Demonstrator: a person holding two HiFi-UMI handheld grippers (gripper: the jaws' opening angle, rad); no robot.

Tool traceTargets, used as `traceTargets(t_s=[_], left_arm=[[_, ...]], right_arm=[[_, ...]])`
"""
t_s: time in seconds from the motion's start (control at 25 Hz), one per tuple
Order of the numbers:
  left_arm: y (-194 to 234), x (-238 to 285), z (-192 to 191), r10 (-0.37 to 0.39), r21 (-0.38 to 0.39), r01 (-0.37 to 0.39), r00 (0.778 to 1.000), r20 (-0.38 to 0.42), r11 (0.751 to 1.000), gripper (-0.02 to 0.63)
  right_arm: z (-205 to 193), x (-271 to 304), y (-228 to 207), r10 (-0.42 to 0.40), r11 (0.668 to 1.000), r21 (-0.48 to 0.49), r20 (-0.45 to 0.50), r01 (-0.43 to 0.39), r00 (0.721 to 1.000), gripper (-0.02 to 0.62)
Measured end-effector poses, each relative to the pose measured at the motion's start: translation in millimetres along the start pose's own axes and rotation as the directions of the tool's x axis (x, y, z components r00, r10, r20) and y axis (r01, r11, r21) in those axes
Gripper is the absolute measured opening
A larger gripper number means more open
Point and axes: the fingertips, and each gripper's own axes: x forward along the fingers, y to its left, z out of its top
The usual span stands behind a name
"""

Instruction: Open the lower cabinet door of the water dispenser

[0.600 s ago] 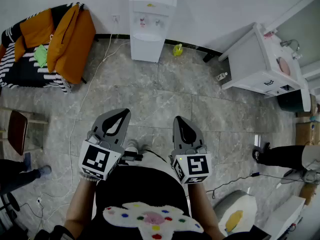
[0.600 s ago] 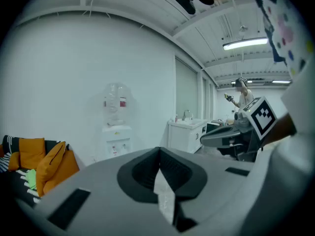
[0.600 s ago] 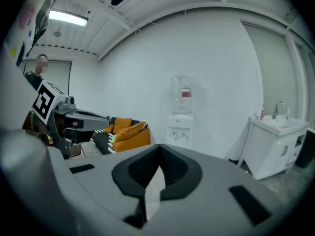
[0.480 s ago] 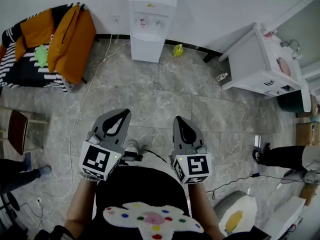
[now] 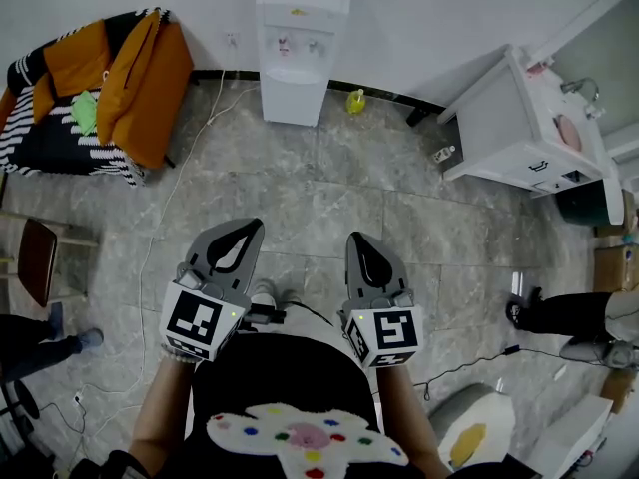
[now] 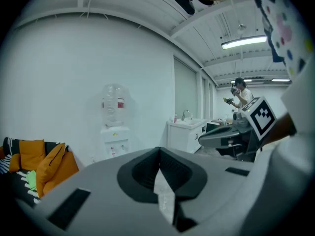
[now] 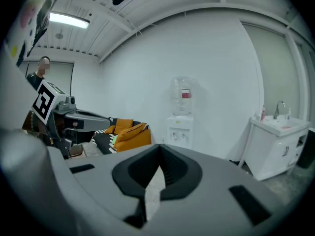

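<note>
**Head view:** the water dispenser (image 5: pixel 300 48) stands at top centre against the wall, and its lower cabinet door (image 5: pixel 296 100) is closed. The left gripper (image 5: pixel 243 230) and right gripper (image 5: pixel 357 242) hang side by side at lower centre, well apart from it. Almost nothing has shifted from a moment ago, so I judge the approach has not begun.

**Left gripper view:** the jaws are pressed together with nothing between them. The dispenser sits far off, left of centre.

**Right gripper view:** the jaws are likewise together and empty. The dispenser is distant, just right of centre.

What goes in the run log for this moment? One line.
phase: pre-approach | left gripper: shut, empty | right gripper: shut, empty | water dispenser: across floor, untouched
</note>
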Motion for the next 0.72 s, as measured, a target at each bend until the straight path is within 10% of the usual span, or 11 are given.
traceTargets(t_s=[0.72], left_arm=[[-44, 3, -11, 0.051, -0.007, -0.051, 0.999, -0.001, 0.999, 0.012]], right_arm=[[-22, -34, -36, 0.009, 1.000, 0.013, 0.012, -0.009, 1.000, 0.003]])
